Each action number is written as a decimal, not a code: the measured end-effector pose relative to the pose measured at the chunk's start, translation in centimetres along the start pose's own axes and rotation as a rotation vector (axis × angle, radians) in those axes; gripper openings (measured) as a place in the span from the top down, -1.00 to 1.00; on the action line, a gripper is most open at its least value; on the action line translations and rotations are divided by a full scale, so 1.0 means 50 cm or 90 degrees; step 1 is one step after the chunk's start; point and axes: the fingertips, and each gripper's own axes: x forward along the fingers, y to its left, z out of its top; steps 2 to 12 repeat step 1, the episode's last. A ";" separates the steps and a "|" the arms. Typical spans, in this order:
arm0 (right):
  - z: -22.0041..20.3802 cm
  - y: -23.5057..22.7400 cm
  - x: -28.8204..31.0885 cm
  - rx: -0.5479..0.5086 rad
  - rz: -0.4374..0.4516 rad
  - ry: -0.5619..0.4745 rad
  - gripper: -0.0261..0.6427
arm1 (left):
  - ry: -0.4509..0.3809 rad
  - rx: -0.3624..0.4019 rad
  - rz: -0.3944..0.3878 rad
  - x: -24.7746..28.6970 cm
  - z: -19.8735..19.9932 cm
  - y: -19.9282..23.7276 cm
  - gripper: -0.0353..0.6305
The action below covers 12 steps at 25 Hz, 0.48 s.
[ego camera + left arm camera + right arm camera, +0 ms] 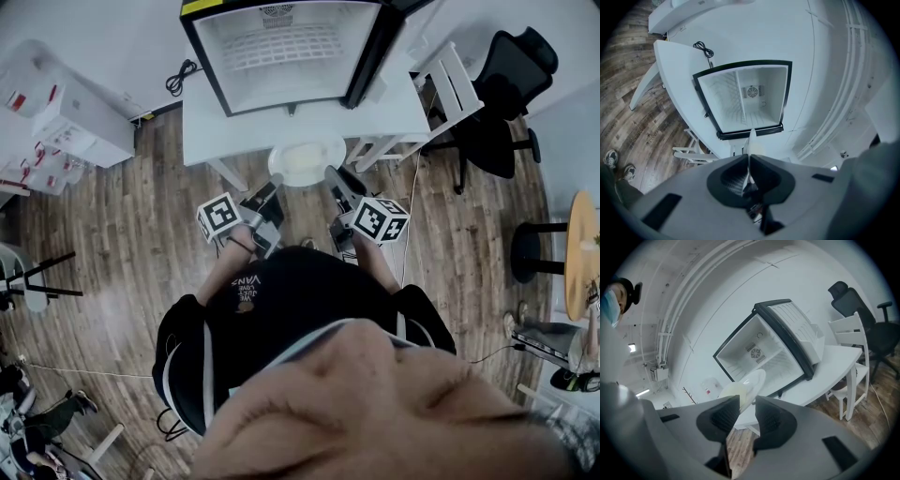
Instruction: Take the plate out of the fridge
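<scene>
The white plate [305,161] hangs level in front of the open, empty fridge [286,52], over the near edge of the white table [206,122]. My left gripper [275,183] is shut on the plate's left rim. In the left gripper view the plate [751,139] shows edge-on, pinched between the jaws of the left gripper [749,158], with the fridge [745,101] beyond. My right gripper [333,176] is at the plate's right rim. In the right gripper view the plate [746,385] reaches into the gap of the right gripper [747,403], whose pads stand apart from it.
A white chair [450,84] and a black office chair [511,94] stand to the right of the table. White boxes [66,122] lie at the far left. A round wooden table [581,253] is at the right edge. Wooden floor lies below the plate.
</scene>
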 end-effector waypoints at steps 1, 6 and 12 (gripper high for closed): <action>0.002 0.000 0.001 0.000 0.001 0.000 0.59 | 0.000 0.001 0.004 0.001 0.001 0.001 0.80; 0.002 0.000 0.001 0.000 0.001 0.000 0.59 | 0.000 0.001 0.004 0.001 0.001 0.001 0.80; 0.002 0.000 0.001 0.000 0.001 0.000 0.59 | 0.000 0.001 0.004 0.001 0.001 0.001 0.80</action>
